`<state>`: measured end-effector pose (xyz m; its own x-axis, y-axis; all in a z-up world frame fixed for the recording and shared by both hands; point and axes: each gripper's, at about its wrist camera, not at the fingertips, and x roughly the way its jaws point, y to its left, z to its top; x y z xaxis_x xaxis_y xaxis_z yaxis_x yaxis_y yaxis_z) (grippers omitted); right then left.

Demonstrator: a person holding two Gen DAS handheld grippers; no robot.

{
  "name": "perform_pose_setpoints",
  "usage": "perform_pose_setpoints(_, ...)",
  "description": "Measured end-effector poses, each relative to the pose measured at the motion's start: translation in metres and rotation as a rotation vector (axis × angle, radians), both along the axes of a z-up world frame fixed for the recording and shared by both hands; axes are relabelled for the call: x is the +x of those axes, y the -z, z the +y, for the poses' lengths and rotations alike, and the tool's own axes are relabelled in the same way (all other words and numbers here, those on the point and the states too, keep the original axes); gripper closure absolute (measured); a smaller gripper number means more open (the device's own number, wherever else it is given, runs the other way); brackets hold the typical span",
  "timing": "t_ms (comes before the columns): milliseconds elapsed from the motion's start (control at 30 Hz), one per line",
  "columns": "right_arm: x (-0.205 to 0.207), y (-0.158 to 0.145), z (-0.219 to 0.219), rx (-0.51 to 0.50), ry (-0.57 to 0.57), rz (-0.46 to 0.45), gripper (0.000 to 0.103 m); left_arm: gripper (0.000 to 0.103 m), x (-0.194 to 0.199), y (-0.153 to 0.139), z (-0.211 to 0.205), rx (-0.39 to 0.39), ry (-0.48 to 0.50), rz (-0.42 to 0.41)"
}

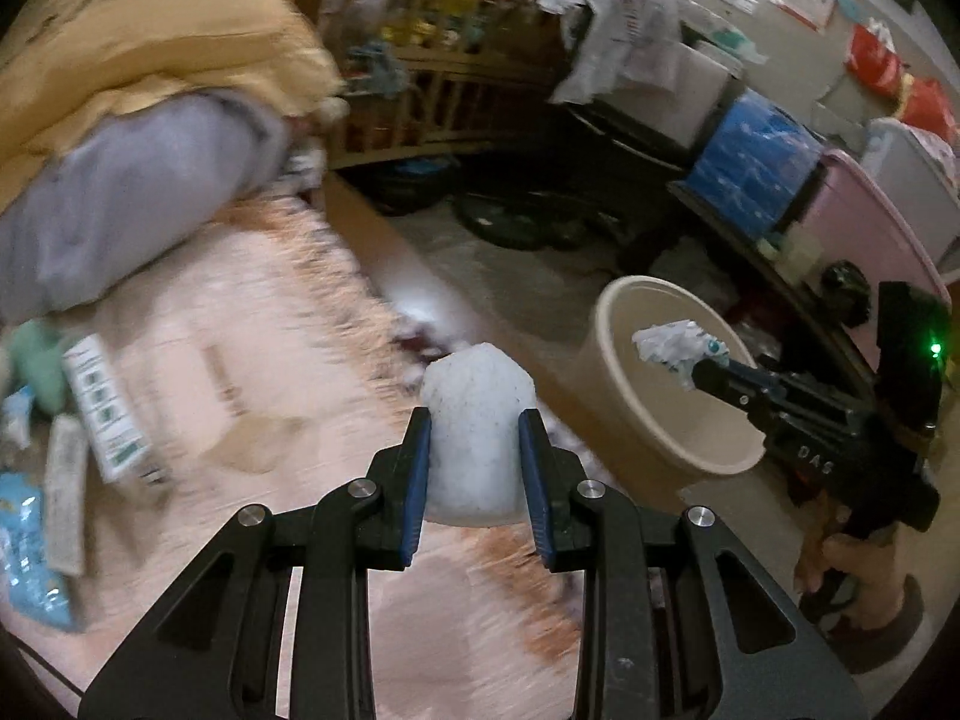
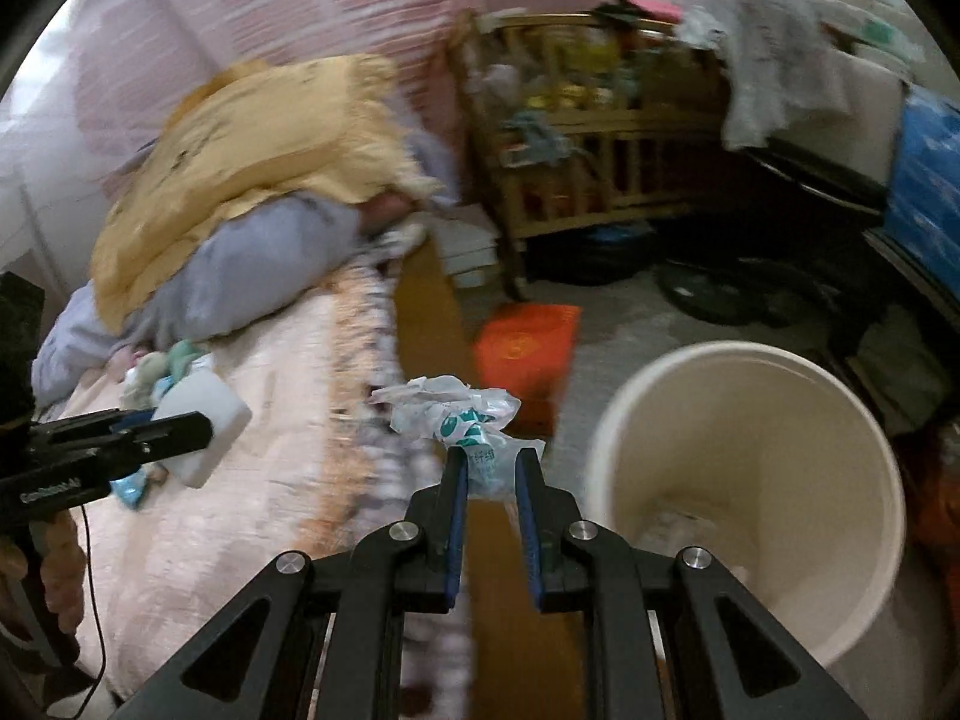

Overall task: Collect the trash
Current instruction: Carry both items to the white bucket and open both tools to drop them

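My left gripper (image 1: 474,426) is shut on a white foam block (image 1: 477,438) and holds it above the pink bed cover (image 1: 240,396). It also shows in the right wrist view (image 2: 198,426) with the block (image 2: 207,426). My right gripper (image 2: 491,459) is shut on a crumpled white and teal plastic wrapper (image 2: 456,414) beside the bed edge, just left of a cream round bin (image 2: 840,480). In the left wrist view the right gripper (image 1: 699,369) holds the wrapper (image 1: 675,345) over the bin (image 1: 624,330). Some trash lies in the bin's bottom (image 2: 678,531).
More litter lies on the bed at the left: a white and green box (image 1: 111,414), blue packets (image 1: 30,546). A yellow and grey bedding pile (image 2: 240,180) sits at the bed's head. A red box (image 2: 528,342), a wooden crib (image 2: 600,138) and cluttered shelves (image 1: 756,162) surround the floor.
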<state>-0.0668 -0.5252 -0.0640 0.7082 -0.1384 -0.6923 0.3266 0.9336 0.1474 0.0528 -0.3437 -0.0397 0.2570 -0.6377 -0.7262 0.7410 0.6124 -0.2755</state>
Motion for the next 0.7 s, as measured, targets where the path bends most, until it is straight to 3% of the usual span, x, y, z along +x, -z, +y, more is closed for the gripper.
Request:
perform_pose_setpoints(467,-0.059,0.019,-0.104,0.038,0.241,0.036,0.088,0.074,-0.036,0.01,-0.139,-0.042,0.177,0.116)
perform_pose_setpoints(533,-0.062,0.022,-0.113,0.033,0.269,0.044,0.088,0.069,-0.037,0.016,-0.152,-0.053,0.176,0.143)
perform_pose_setpoints(567,-0.064,0.024,-0.118,0.033,0.282,0.05,0.087,0.061,-0.036,0.019,-0.157,-0.065,0.178,0.163)
perform_pose_setpoints(600,-0.064,0.025,-0.121,0.034,0.293,0.053,0.076,0.056,-0.035,0.022,-0.16,-0.076,0.178,0.183)
perform_pose_setpoints(633,-0.064,0.027,-0.125,0.038,0.312,0.058,0.056,0.044,-0.033,0.027,-0.164,-0.088,0.166,0.211)
perform_pose_setpoints(700,-0.069,0.03,-0.133,0.048,0.341,0.048,0.036,0.04,-0.03,0.031,-0.166,-0.101,0.144,0.233)
